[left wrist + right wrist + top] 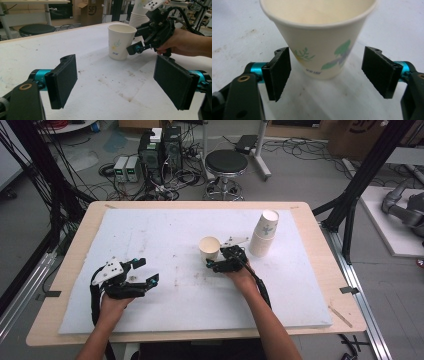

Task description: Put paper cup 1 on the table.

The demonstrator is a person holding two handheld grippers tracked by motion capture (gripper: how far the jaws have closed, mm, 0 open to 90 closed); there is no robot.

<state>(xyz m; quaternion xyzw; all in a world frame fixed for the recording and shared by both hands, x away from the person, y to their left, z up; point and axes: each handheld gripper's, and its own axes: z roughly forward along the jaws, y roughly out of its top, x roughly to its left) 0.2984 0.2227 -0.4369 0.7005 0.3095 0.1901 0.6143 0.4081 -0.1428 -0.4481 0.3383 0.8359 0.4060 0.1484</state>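
The right hand reaches forward over the white mat, its forearm coming in from the near edge, and holds the right gripper low and roughly level, pointed at a single paper cup that stands upright near the middle of the mat. This gripper is released: in the right gripper view its two black pads stand apart on either side of the cup's lower half, with clear gaps to the cup wall on both sides. The left hand rests near the front left of the mat, well apart from the cup, and the left gripper is also spread wide with nothing between its jaws. The left gripper view shows the cup from the side, with its leaf print and the right gripper close against it, while the high view adds a stack of cups standing just to the right of the single cup.
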